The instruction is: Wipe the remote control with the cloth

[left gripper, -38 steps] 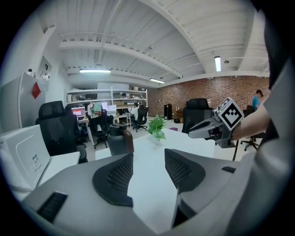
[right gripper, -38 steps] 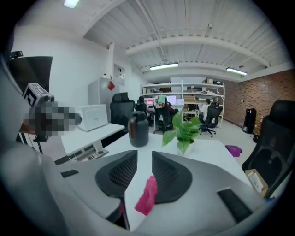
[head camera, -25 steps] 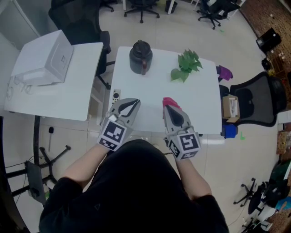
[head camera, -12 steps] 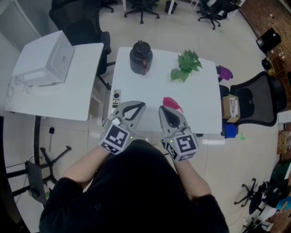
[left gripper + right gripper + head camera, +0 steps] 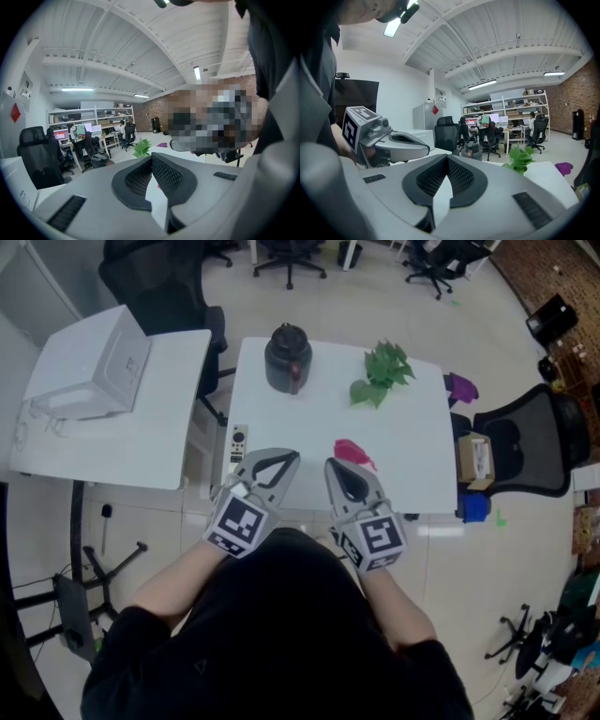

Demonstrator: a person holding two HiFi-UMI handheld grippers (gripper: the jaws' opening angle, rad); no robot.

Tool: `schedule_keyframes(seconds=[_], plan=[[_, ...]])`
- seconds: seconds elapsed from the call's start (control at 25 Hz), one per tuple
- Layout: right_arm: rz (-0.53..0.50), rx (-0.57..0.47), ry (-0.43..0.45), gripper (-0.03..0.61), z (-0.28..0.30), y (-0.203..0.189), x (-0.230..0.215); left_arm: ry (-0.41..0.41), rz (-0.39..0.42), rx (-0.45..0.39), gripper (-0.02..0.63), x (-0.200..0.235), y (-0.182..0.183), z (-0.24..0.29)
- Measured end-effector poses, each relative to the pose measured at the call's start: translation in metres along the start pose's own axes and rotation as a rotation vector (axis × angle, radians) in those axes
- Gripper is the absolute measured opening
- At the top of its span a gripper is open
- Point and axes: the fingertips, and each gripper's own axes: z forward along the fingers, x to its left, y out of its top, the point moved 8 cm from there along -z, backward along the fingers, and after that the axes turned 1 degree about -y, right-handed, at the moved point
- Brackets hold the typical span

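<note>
The remote control [image 5: 239, 442], a slim white bar with dark buttons, lies at the white table's [image 5: 412, 442] left edge. A pink cloth [image 5: 352, 453] lies crumpled near the table's front middle. My left gripper [image 5: 292, 457] hovers at the front edge, right of the remote and apart from it. Its jaws are shut and hold nothing, as the left gripper view [image 5: 151, 157] also shows. My right gripper [image 5: 333, 466] sits just left of the cloth, in front of it. It is shut and empty, with its tips [image 5: 446, 158] meeting. The left gripper [image 5: 393, 143] also appears in the right gripper view.
A dark kettle [image 5: 287, 357] stands at the table's back left and a green plant [image 5: 380, 377] at the back right. A second white table [image 5: 122, 442] with a white box [image 5: 89, 362] stands to the left. A black office chair [image 5: 530, 446] and a purple object [image 5: 461, 388] are to the right.
The two grippers have drawn closer together near the table's front edge. The right gripper has slid left off the cloth, which now shows more fully.
</note>
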Motion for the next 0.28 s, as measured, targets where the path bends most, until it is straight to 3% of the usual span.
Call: schedule_keyframes(seconds=[0.28], plan=[[-0.002,0.005,-0.008,0.008,-0.0015,0.0021,0.0004,-0.009,0.021,-0.001,0.0,-0.001,0.0006,0.0005]])
